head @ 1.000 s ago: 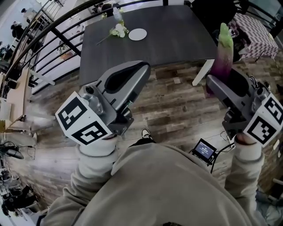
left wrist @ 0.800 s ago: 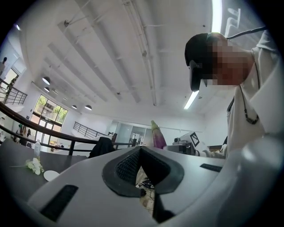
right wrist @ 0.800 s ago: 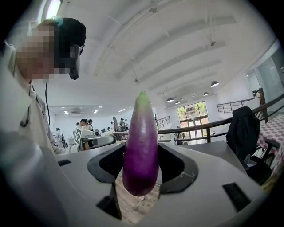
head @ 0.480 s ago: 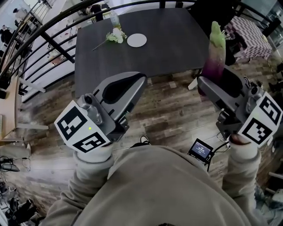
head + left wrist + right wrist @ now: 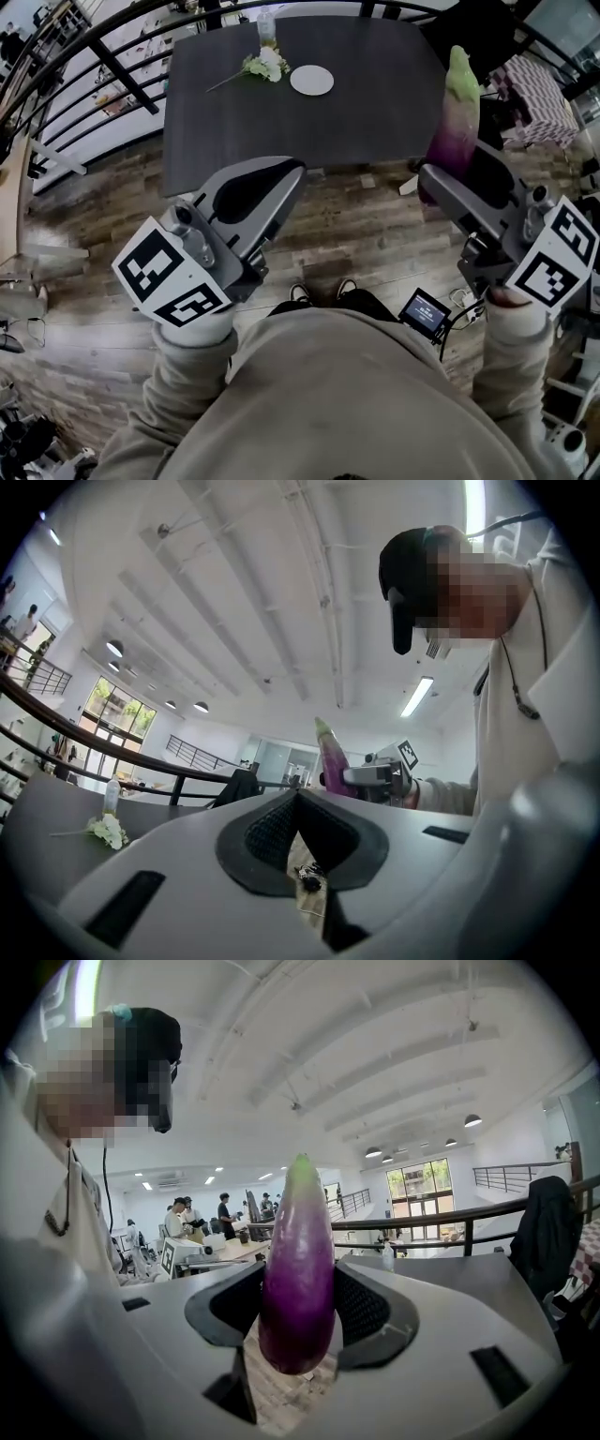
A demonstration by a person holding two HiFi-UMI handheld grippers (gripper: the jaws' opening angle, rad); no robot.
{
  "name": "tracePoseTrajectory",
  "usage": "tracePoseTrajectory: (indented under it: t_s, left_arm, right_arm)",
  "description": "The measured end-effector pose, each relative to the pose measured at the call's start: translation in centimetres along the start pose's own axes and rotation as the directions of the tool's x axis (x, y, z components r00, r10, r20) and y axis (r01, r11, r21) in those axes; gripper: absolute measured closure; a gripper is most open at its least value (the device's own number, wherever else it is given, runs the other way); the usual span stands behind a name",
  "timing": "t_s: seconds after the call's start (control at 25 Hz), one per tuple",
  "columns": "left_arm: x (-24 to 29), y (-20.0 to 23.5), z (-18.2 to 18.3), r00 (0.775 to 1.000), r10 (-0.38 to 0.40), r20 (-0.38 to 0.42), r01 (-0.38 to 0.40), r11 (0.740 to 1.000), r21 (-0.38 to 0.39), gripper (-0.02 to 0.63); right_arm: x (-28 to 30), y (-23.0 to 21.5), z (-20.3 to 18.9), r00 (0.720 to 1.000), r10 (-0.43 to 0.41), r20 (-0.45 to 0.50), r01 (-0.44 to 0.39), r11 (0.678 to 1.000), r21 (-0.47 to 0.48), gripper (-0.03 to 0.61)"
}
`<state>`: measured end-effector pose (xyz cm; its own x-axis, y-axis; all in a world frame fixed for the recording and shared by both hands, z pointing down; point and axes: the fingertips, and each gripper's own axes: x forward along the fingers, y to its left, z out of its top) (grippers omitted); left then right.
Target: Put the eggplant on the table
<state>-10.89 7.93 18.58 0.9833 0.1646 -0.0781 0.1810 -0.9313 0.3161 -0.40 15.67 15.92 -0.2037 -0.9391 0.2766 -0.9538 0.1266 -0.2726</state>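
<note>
1. Carrying looks like the step in hand. The right gripper point(image 5: 298, 1321) is clamped on the purple lower body of the eggplant point(image 5: 298, 1260). The eggplant stands upright in the air, pale green tip up, at 2 o'clock in the head view, by the table's right edge.
2. Left gripper point(image 5: 298, 808) sits at 10 o'clock, jaws together with nothing between them.
3. Next move, as I judge it: bring the eggplant over bare tabletop and lower it until it rests, probably laid on its side since upright it could topple. Then part the jaws.
4. Dark table point(image 5: 375, 112) fills 12 o'clock and is mostly bare. A white plate point(image 5: 312, 80), white flowers point(image 5: 264, 66) and a bottle point(image 5: 267, 23) sit toward its far edge.
5. Wood-plank floor point(image 5: 366, 234) lies below, a black railing point(image 5: 103, 56) runs at 10 o'clock, and a checked cloth point(image 5: 539, 89) shows at 2 o'clock.
</note>
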Motion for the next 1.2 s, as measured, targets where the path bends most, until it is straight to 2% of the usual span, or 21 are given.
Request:
tracePoseTrajectory:
  t_s: [0.2, 0.32, 0.56, 0.72, 0.88, 1.0, 1.2]
  left_arm:
    - [-1.1, 0.5, 0.0, 0.999, 0.035, 0.018, -0.036, 0.999, 0.01, 0.607]
    - [-2.0, 1.1, -0.2, 0.995, 0.096, 0.018, -0.096, 0.995, 0.02, 0.607]
    - [-3.3, 2.4, 0.3, 0.974, 0.222, 0.032, -0.224, 0.974, 0.042, 0.607]
    - [-2.1, 2.9, 0.3, 0.967, 0.256, 0.015, -0.256, 0.965, 0.054, 0.607]
    - [-0.8, 3.9, 0.0, 0.96, 0.28, -0.002, -0.279, 0.96, 0.033, 0.607]
    - [1.6, 6.1, 1.3, 0.955, 0.297, -0.004, -0.297, 0.954, 0.036, 0.607]
    - [8.2, 7.9, 4.9, 0.96, 0.275, 0.062, -0.279, 0.956, 0.089, 0.607]
  right_arm:
    - [1.8, 0.5, -0.3, 0.998, 0.055, -0.029, -0.056, 0.998, -0.017, 0.339]
    - [2.9, 0.0, -0.6, 0.994, 0.108, -0.019, -0.108, 0.994, 0.01, 0.339]
    - [5.1, -0.9, -0.4, 0.978, 0.208, -0.013, -0.208, 0.978, -0.011, 0.339]
    - [6.8, -2.2, 1.0, 0.966, 0.258, 0.008, -0.258, 0.966, -0.028, 0.339]
    - [7.7, -5.1, 0.3, 0.957, 0.29, 0.008, -0.29, 0.957, 0.027, 0.34]
    - [8.1, -8.0, 1.5, 0.953, 0.303, 0.023, -0.303, 0.952, 0.032, 0.339]
    - [6.8, -14.8, 4.4, 0.958, 0.277, 0.068, -0.281, 0.959, 0.047, 0.339]
